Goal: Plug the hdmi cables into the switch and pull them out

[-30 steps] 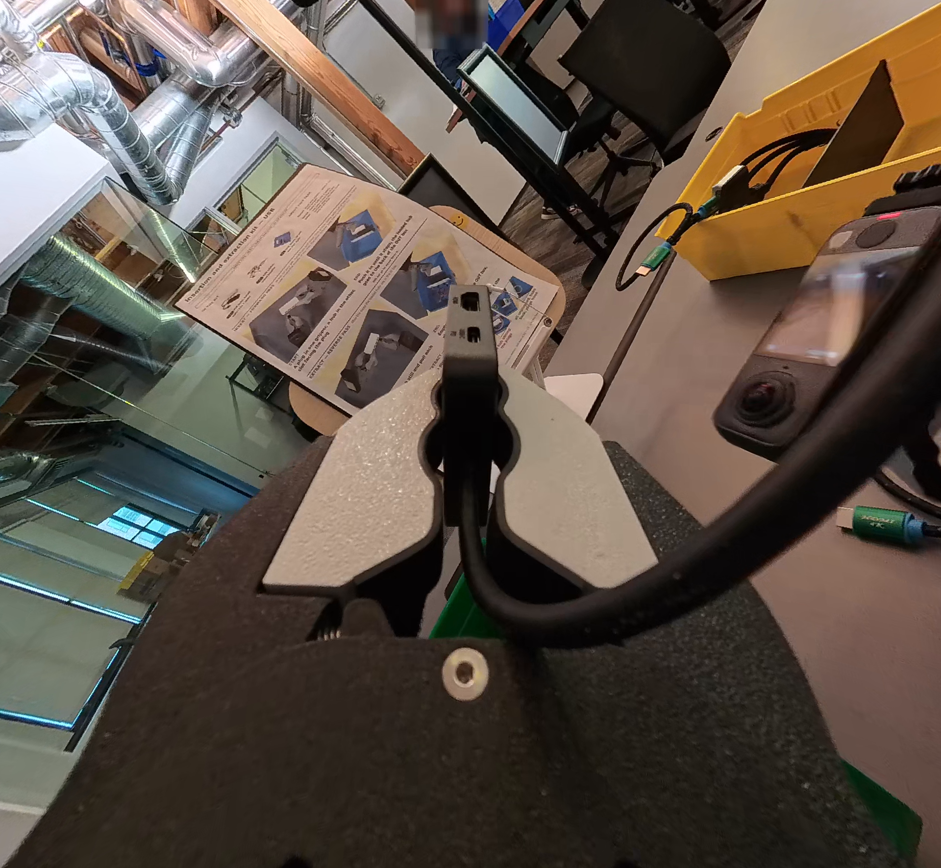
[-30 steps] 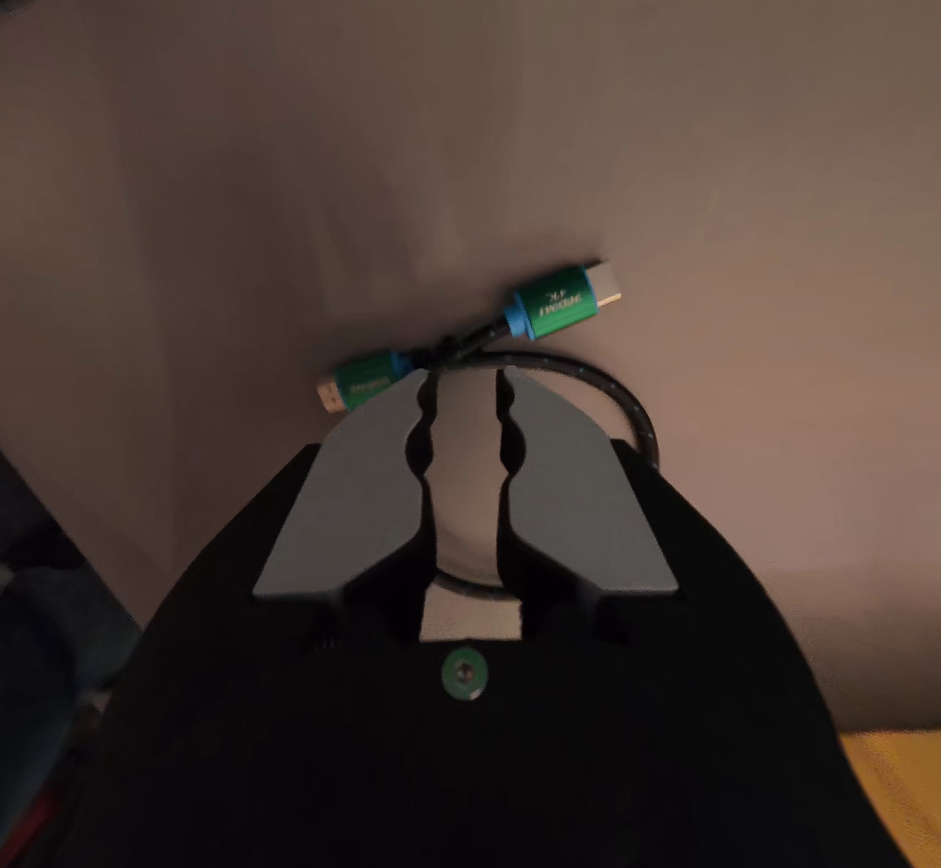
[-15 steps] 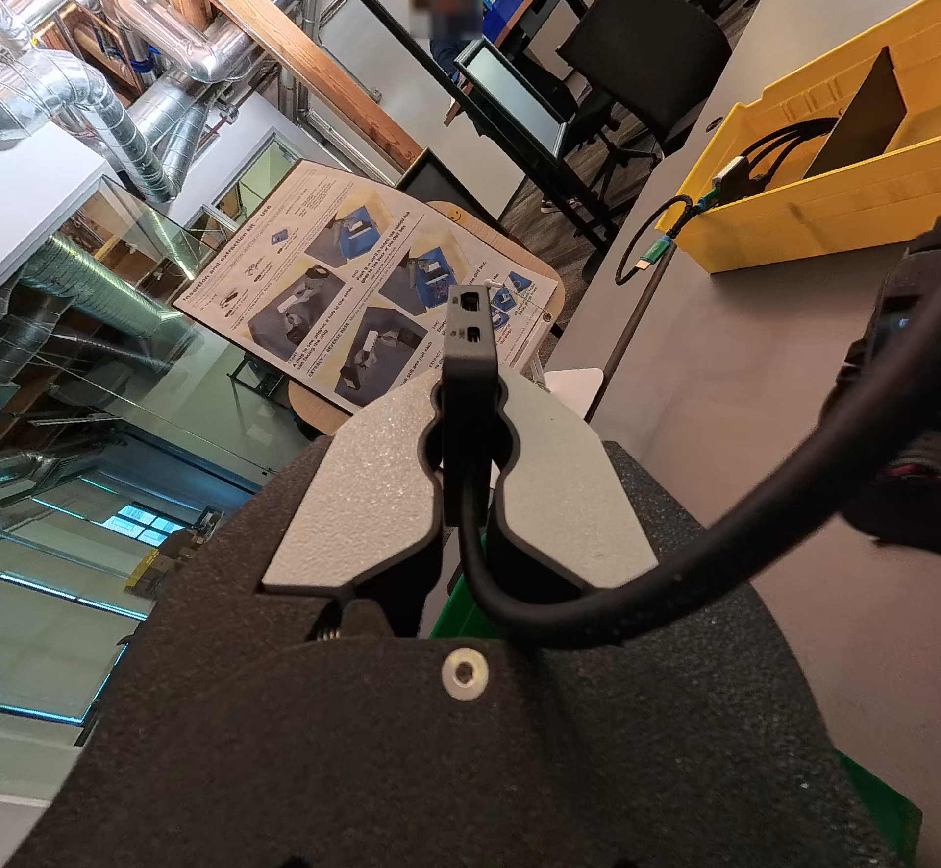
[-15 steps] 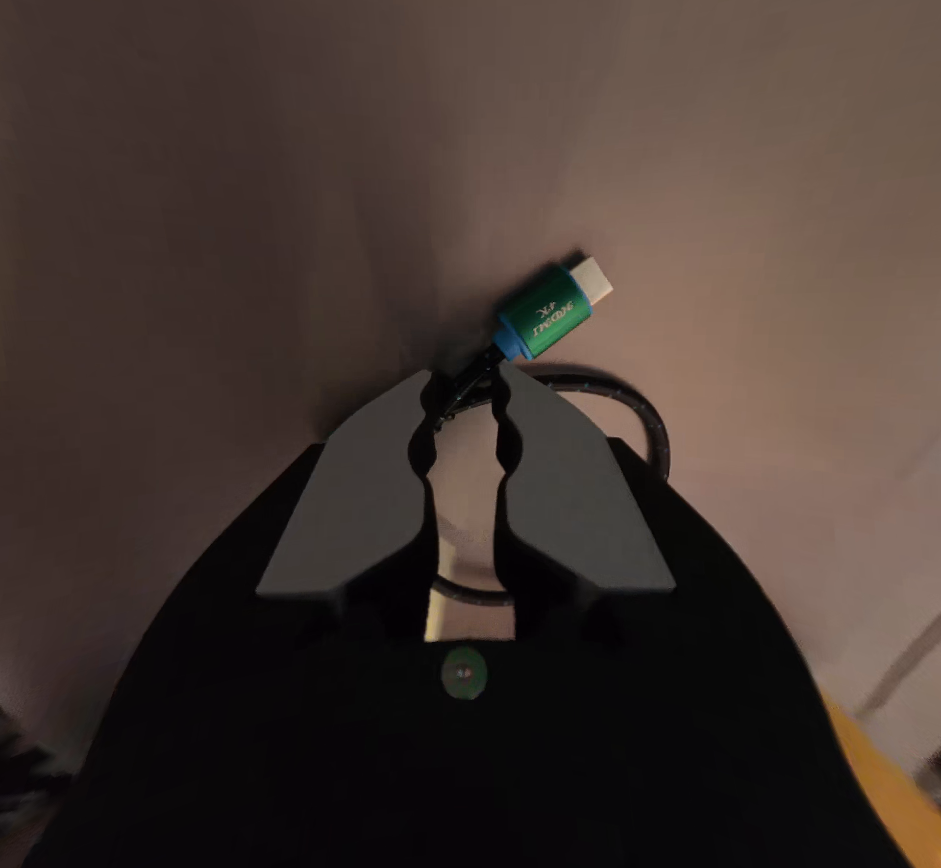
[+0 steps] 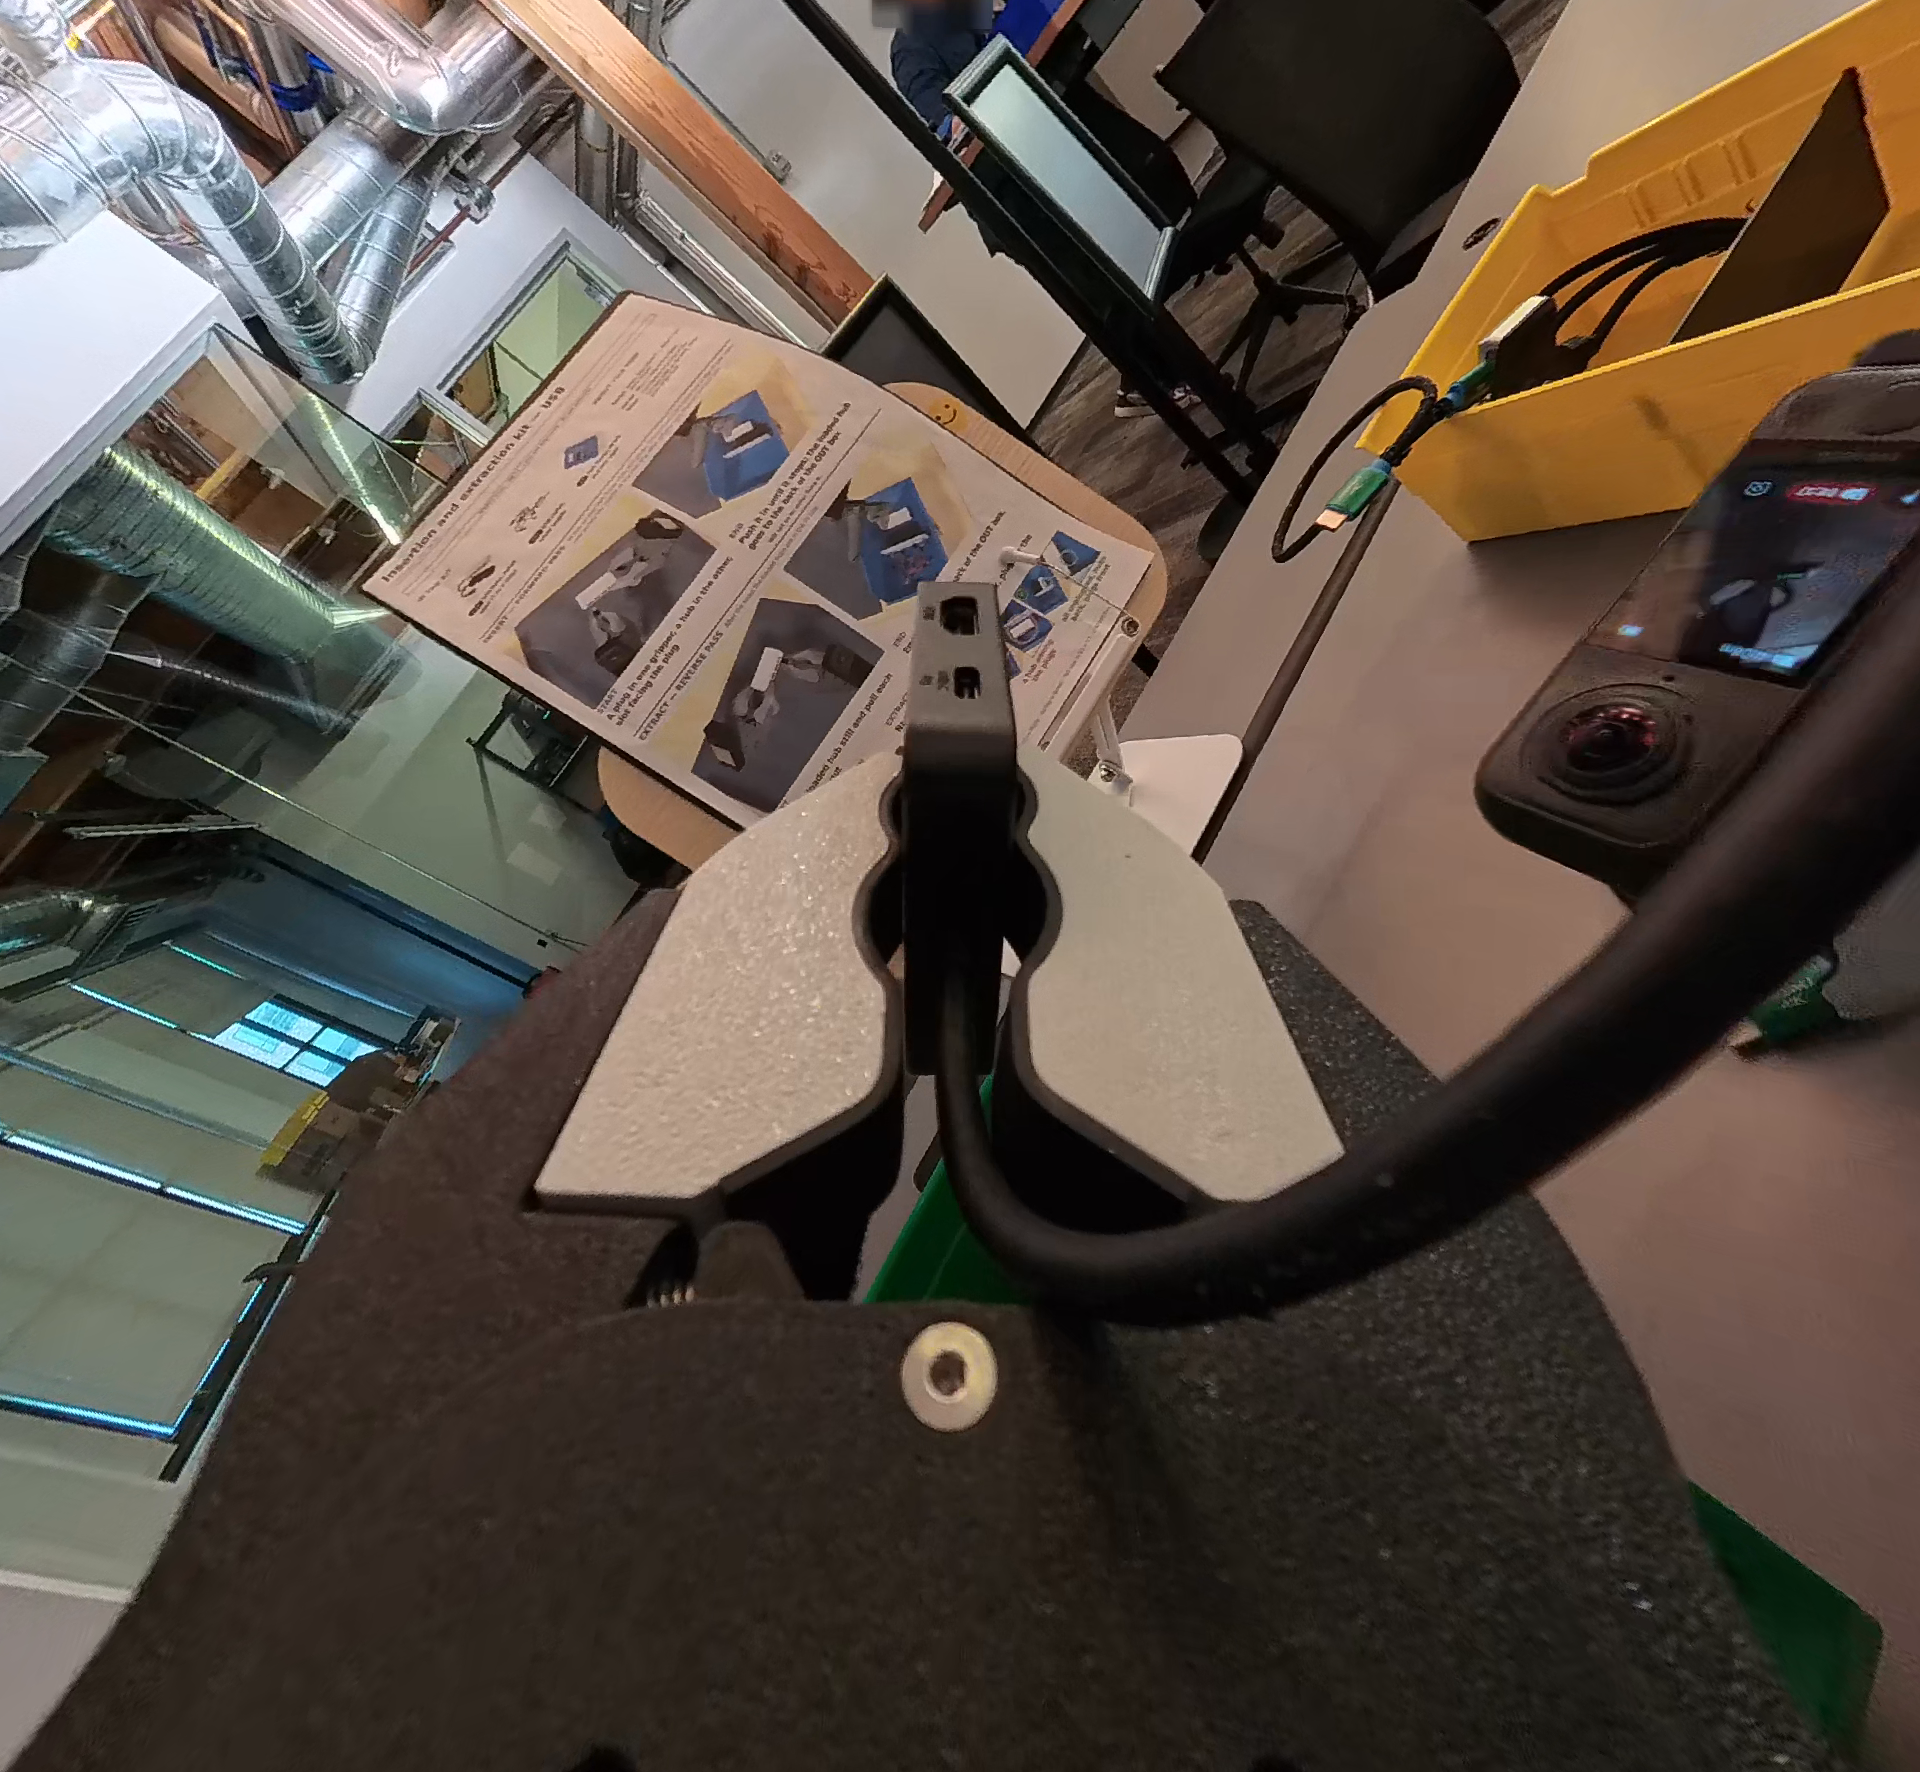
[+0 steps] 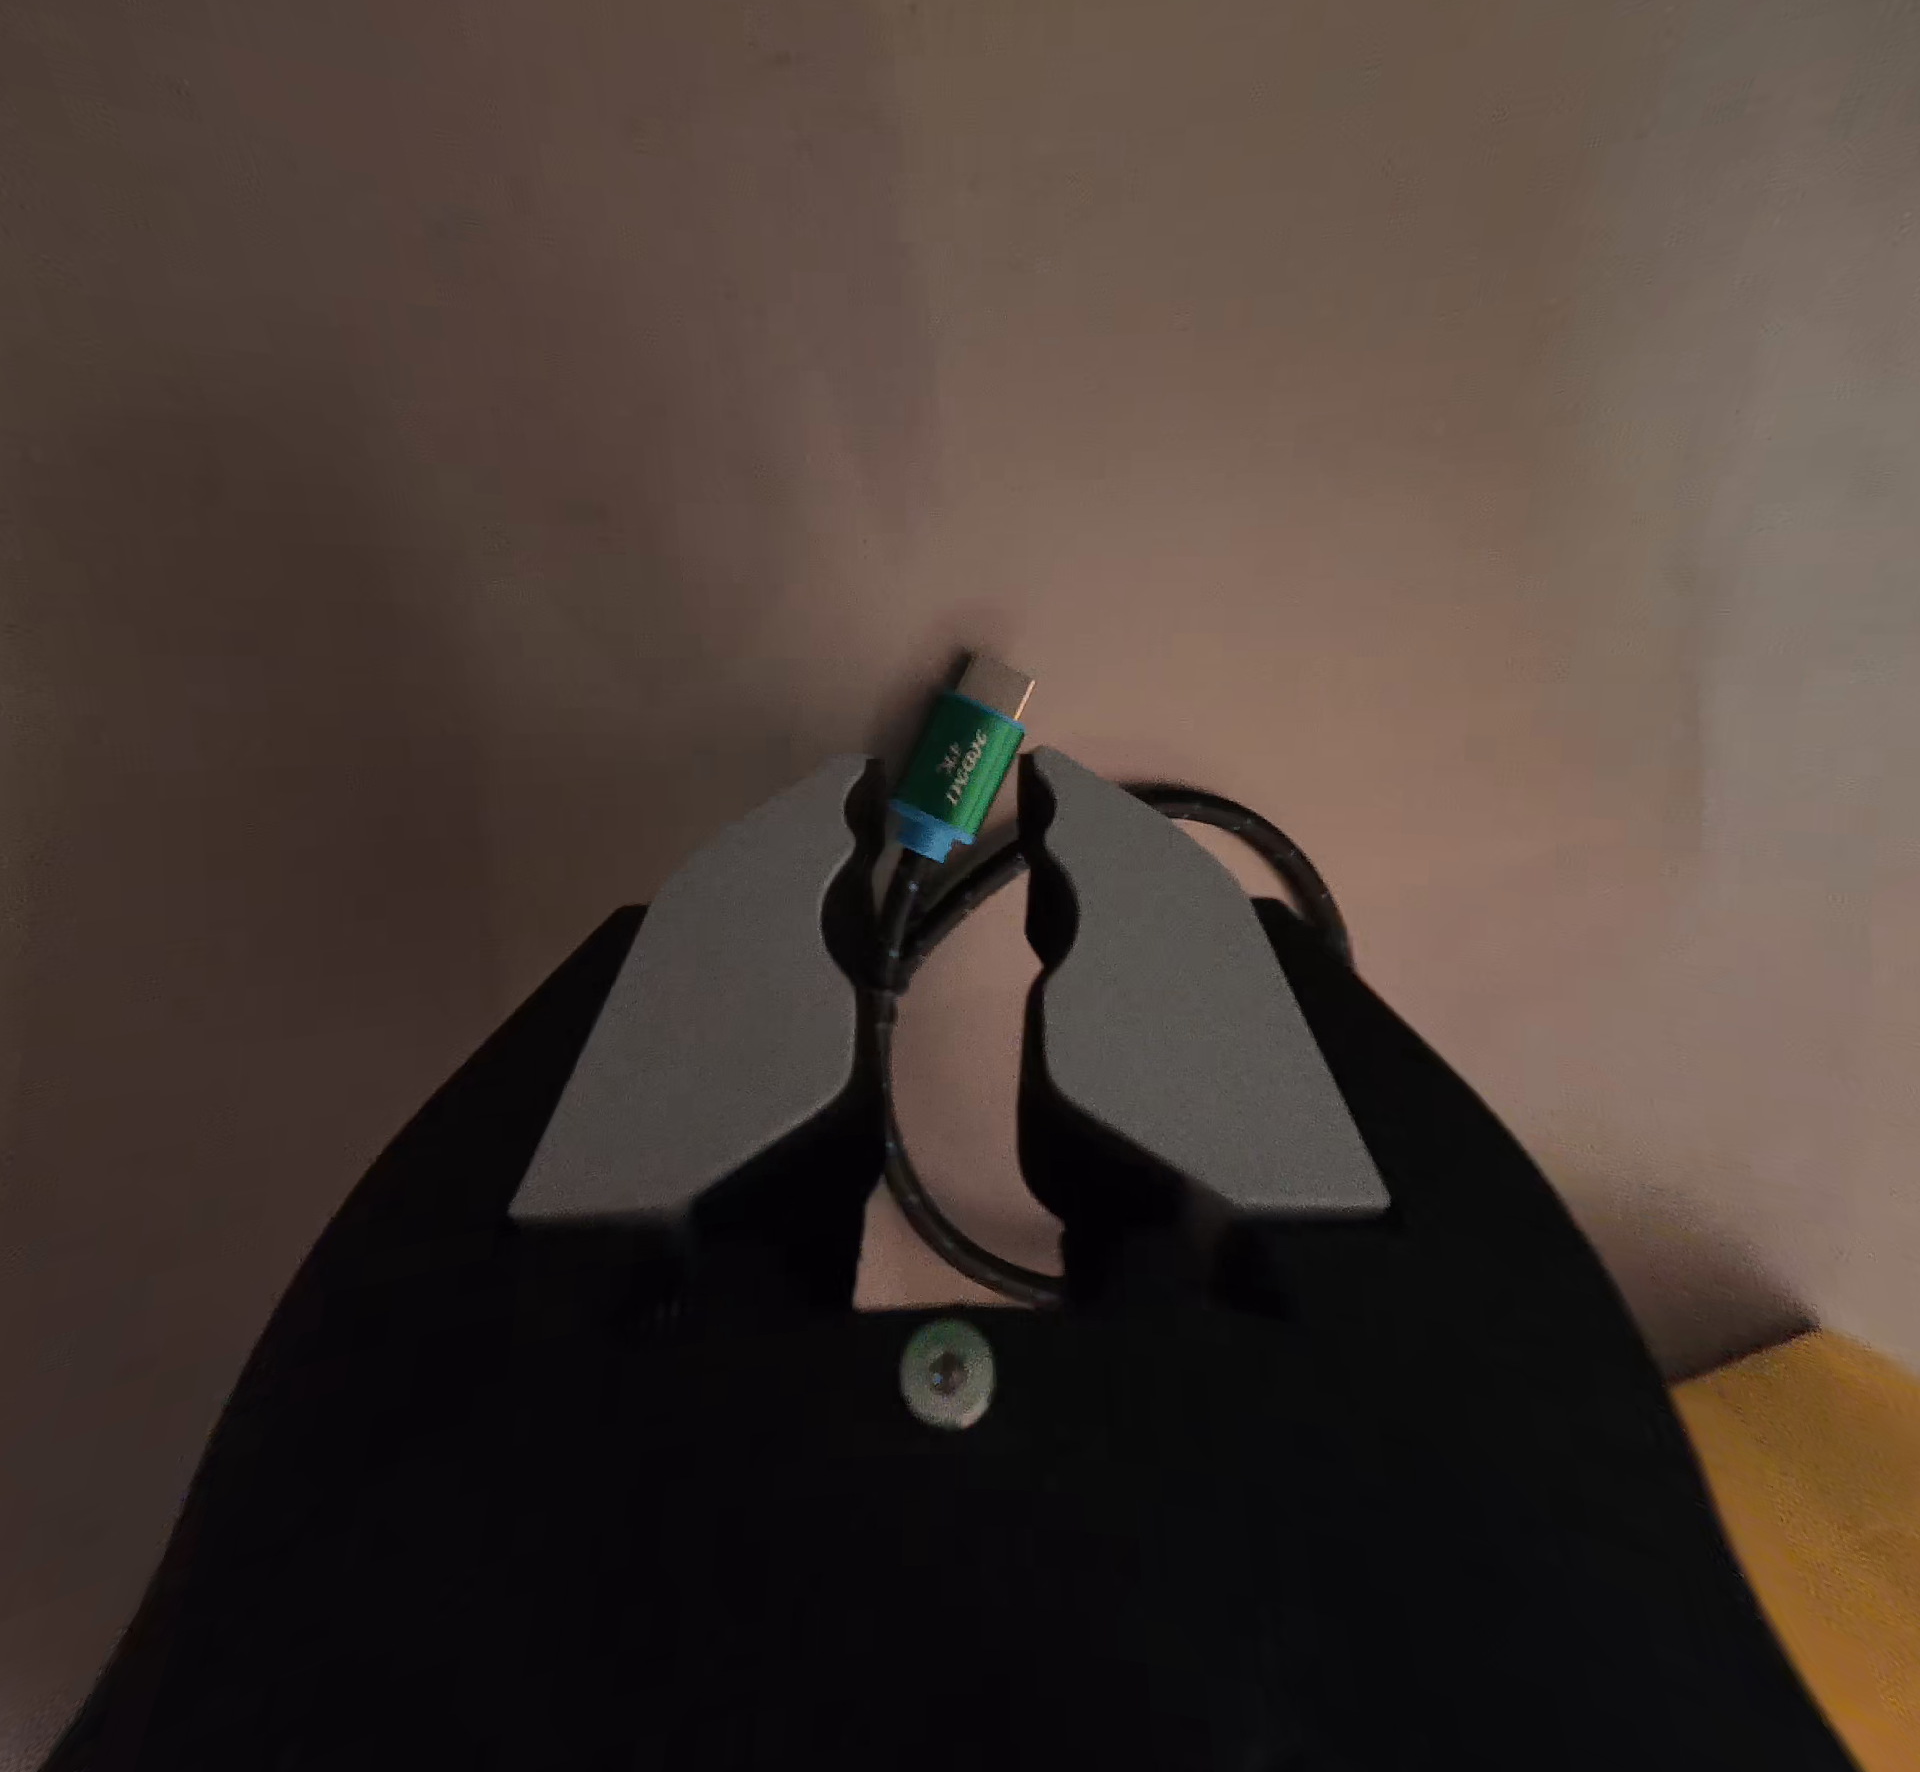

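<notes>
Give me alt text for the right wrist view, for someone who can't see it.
The right claw sits open over a dim tabletop, its grey fingers either side of a green plug on a looped black braided cable. The plug's metal tip points away from the camera. A yellow edge shows at lower right.

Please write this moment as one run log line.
left gripper: shut on switch | right gripper: open around green plug | not inserted
</notes>
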